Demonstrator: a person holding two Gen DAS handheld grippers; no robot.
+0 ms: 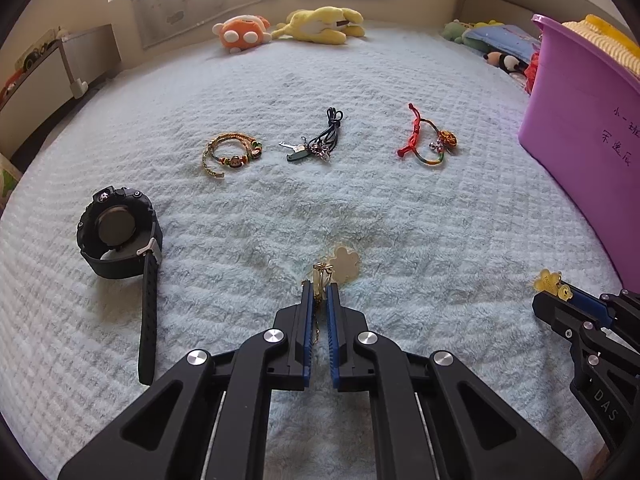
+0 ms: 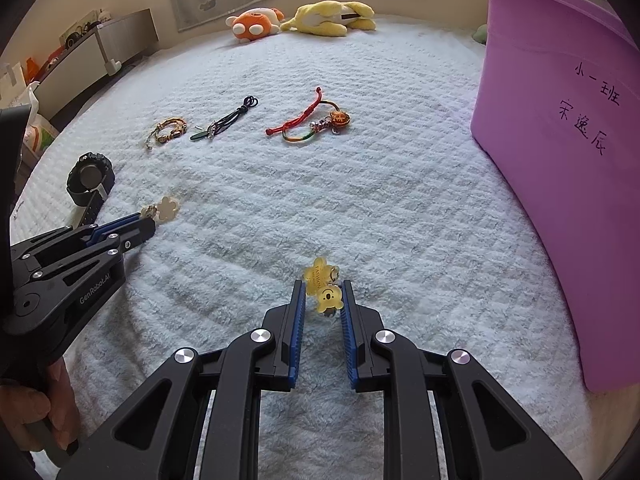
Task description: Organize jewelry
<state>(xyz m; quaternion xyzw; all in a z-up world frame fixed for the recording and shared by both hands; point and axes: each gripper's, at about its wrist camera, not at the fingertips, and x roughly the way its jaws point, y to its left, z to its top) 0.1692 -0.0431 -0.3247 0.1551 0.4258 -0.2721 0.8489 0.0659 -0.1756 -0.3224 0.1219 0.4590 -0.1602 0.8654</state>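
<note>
My left gripper (image 1: 320, 289) is shut on the gold chain of a cream flower pendant (image 1: 346, 265) that lies on the pale blue blanket (image 1: 400, 220); in the right wrist view the same left gripper (image 2: 149, 220) and flower pendant (image 2: 167, 207) show at the left. My right gripper (image 2: 322, 286) is shut on a yellow bear charm (image 2: 329, 298) joined to a yellow flower tag (image 2: 317, 274); in the left wrist view the right gripper (image 1: 554, 292) holds the yellow charm (image 1: 547, 282). Farther off lie a black watch (image 1: 118, 236), a woven bracelet (image 1: 234, 154), a black cord with keys (image 1: 320, 140) and a red string bracelet (image 1: 430, 140).
A tall purple plastic bin (image 2: 560, 140) with handwritten characters stands on the blanket at the right. Orange (image 1: 242, 34) and yellow (image 1: 324, 26) plush toys lie at the far edge by the wall. A person's hand (image 2: 36, 412) grips the left tool's handle.
</note>
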